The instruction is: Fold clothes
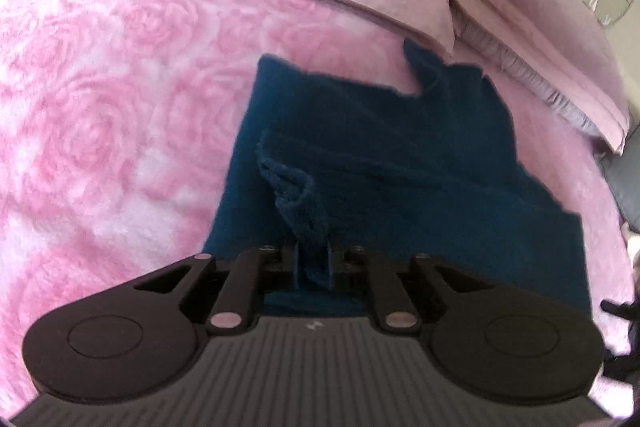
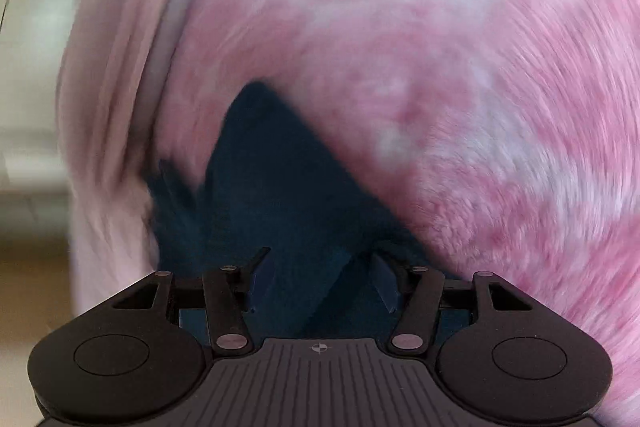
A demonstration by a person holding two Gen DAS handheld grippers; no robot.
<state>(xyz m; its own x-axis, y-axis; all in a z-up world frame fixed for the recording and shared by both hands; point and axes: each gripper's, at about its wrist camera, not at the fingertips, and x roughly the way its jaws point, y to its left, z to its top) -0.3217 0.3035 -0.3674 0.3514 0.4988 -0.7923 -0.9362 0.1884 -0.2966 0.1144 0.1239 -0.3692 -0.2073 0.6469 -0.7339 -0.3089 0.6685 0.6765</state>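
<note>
Left wrist view: my left tool (image 1: 314,259) is pinching a bunched edge of the dark blue garment (image 1: 392,155), which lies on the pink rose blanket (image 1: 100,115). My right tool (image 2: 320,281) is open over it. Soft, floppy stuff, so grab corners.

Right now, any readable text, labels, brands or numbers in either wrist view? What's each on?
No readable words or numbers in either view.
Left gripper body: small pale logo mark, too small and blurred to read.
Right gripper body: small crosshair circle symbol, no text.
Blue garment, pink blanket: no label or print visible.
</note>
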